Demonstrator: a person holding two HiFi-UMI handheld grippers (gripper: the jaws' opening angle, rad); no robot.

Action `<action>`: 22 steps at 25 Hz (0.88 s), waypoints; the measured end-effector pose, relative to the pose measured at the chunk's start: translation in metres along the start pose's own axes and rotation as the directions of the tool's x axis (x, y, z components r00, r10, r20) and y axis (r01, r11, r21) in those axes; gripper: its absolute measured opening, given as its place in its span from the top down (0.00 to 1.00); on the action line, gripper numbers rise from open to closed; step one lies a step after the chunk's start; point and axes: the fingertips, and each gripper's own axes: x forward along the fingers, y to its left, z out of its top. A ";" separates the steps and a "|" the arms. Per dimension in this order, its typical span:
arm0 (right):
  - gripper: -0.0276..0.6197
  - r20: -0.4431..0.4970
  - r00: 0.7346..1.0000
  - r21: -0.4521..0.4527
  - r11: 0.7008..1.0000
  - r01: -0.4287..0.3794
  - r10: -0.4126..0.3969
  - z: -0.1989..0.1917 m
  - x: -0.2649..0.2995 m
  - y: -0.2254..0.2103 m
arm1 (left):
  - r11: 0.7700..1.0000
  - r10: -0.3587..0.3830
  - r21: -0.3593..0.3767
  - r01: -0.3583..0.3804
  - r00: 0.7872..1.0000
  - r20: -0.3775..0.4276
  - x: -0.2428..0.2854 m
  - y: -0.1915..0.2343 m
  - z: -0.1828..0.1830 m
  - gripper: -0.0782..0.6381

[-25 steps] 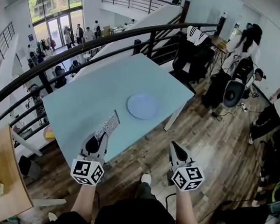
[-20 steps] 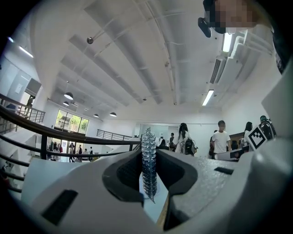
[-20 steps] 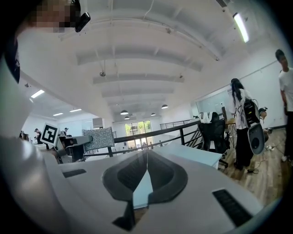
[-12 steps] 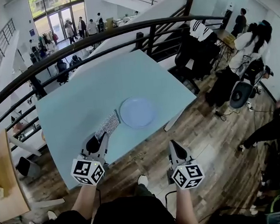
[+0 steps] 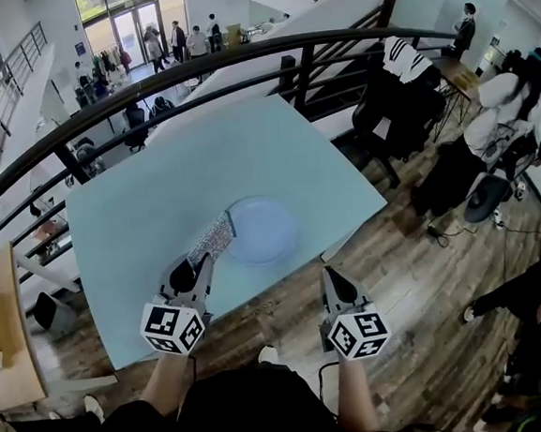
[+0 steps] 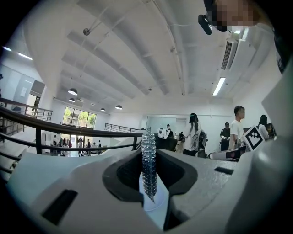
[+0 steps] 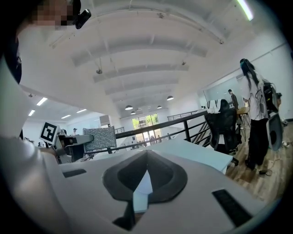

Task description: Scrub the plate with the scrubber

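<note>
A pale blue plate (image 5: 263, 230) lies near the front edge of the light blue table (image 5: 155, 192). My left gripper (image 5: 196, 261) is shut on a silvery mesh scrubber (image 5: 211, 239), whose far end reaches the plate's left rim. In the left gripper view the scrubber (image 6: 149, 167) stands edge-on between the closed jaws. My right gripper (image 5: 334, 284) is shut with nothing in it, off the table's front edge and right of the plate. From the right gripper view the scrubber (image 7: 99, 139) shows flat at the left, and the table (image 7: 192, 153) lies ahead.
A dark curved railing (image 5: 238, 58) runs behind the table. Chairs and bags (image 5: 410, 95) and several people stand at the right on the wooden floor (image 5: 417, 282). A wooden desk (image 5: 4, 346) is at the far left.
Both grippers have moved forward towards the table. The scrubber, earlier short of the plate, now reaches the plate's left rim. The right gripper stays shut.
</note>
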 end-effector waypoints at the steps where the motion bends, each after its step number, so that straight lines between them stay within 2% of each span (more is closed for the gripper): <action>1: 0.95 -0.004 1.000 0.000 1.000 -0.009 0.009 -0.002 0.005 -0.006 | 1.000 0.006 -0.001 -0.006 1.000 -0.002 0.006 -0.002 -0.003 0.77; 9: 0.95 -0.043 0.998 0.026 0.998 -0.054 0.055 -0.015 0.032 -0.038 | 0.998 0.055 -0.008 -0.055 0.998 -0.043 0.037 -0.003 -0.024 0.77; 16: 0.95 -0.096 0.993 0.047 0.996 -0.069 0.073 -0.037 0.056 -0.047 | 0.998 0.060 -0.022 -0.062 0.993 -0.101 0.054 0.002 -0.045 0.77; 22: 0.95 -0.161 0.984 0.134 0.989 -0.060 0.082 -0.072 0.089 -0.052 | 0.997 0.040 -0.056 -0.051 0.982 -0.187 0.075 0.017 -0.081 0.77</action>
